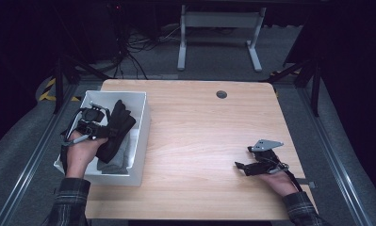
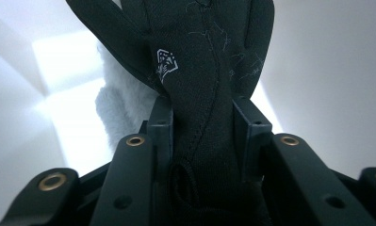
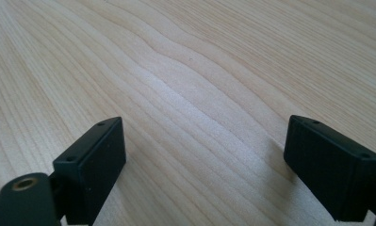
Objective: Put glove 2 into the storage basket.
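1. Two grippers were in use; the landmark was the white bin (image 1: 141, 141) at the left edge of the wooden table (image 1: 200, 141).
2. Left gripper (image 1: 111, 132) sat over the bin's interior, its jaws pinching a black glove (image 2: 209, 70) between the pads.
3. Glove hung inside the bin, fingers pointing away from the left gripper, a small white logo on it.
4. Grey fleece cloth (image 1: 117, 157) lay in the bin under the glove, touching it.
5. Right gripper (image 1: 242, 167) rested on the table well to the right of the bin, jaws spread wide, nothing between them but bare wood.
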Demonstrator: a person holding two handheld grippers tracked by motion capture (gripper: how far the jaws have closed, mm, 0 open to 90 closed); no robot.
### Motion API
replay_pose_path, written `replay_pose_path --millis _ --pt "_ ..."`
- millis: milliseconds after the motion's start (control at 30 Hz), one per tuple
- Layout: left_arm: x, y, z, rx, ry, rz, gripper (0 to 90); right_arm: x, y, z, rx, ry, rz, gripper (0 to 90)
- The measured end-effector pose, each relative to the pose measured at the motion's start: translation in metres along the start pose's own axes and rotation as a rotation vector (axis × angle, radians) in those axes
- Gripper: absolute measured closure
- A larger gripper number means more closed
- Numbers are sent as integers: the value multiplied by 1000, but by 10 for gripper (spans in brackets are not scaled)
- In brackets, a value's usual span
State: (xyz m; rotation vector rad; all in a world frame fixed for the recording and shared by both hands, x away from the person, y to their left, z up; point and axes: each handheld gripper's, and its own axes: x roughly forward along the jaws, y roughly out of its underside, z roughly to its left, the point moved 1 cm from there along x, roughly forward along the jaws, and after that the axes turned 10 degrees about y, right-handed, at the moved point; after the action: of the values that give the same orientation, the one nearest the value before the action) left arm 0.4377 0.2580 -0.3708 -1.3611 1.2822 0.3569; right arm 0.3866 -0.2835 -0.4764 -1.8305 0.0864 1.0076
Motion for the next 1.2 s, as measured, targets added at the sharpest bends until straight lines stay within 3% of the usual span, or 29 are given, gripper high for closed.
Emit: replay_pose_path --millis 100,233,267,300,367,567,733,900,1200 --pt "7 4 3 -16 -4 15 614 0 0 0 0 0 0 137" --pt "11 5 5 -18 -10 27 452 0 0 0 0 0 0 137" --pt "12 6 5 -21 -14 31 452 0 0 0 0 0 0 137" --pt "13 6 5 -18 -17 34 367 0 0 0 0 0 0 137" --pt "14 5 4 -13 -31 33 284 0 0 0 0 0 0 137" --pt "6 -1 0 8 -61 1 167 0 0 0 0 0 0 137" --pt "-7 -9 -5 30 -68 -34 150 0 0 0 0 0 0 137" --pt "-15 -15 -13 54 -43 -67 149 0 0 0 -1 0 1 137" --pt "-20 -30 -43 124 32 -123 149 0 0 0 -1 -3 1 136"
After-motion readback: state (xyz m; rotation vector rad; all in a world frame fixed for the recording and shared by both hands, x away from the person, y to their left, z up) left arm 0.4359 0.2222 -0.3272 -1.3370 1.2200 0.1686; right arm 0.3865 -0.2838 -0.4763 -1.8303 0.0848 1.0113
